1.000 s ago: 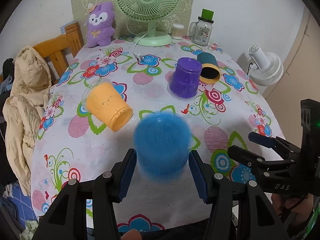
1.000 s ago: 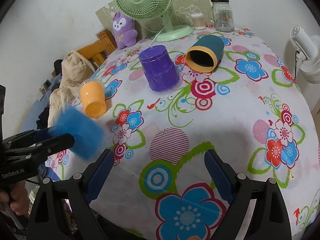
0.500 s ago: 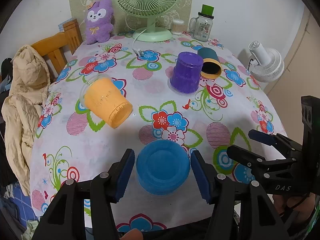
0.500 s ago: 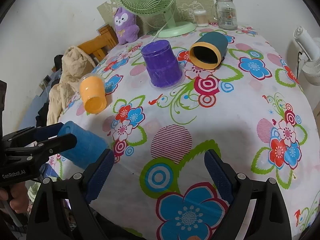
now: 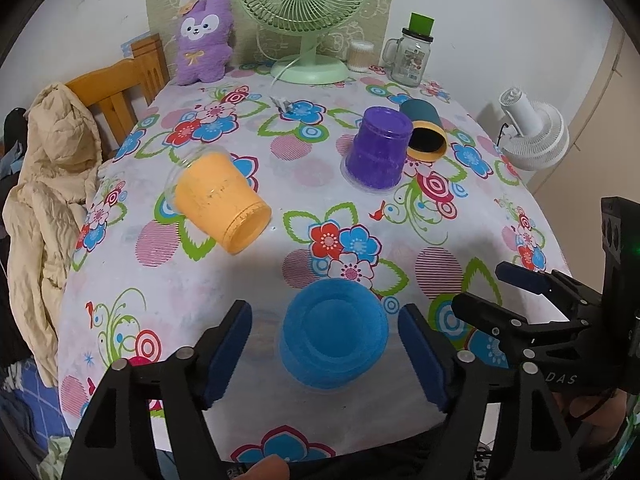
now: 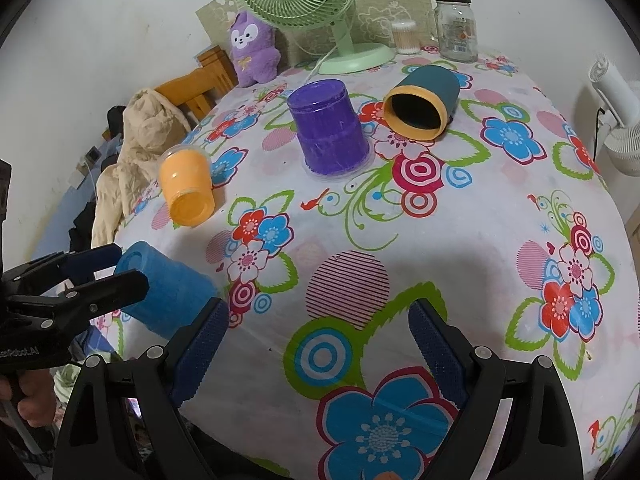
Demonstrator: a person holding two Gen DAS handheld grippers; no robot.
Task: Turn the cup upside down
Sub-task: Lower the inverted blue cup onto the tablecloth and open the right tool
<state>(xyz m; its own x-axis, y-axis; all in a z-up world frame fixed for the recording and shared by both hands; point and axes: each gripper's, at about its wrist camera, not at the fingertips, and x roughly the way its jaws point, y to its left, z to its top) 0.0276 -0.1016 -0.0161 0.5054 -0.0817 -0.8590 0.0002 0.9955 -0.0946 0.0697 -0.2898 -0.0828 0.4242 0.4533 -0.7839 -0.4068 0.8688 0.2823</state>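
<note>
Left wrist view — round blue cup [image 5: 334, 330], ribbed plastic, base up

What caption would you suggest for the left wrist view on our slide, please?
Open left gripper straddling the blue cup, standing upside down on the floral tablecloth.

- The blue, rough-textured plastic cup [image 5: 334, 332] stands upside down on the floral tablecloth [image 5: 224, 280] near the table's front edge, mouth down, its ringed round base facing up.
- In the right wrist view the blue cup [image 6: 168, 294] appears tilted by the lens.
</note>
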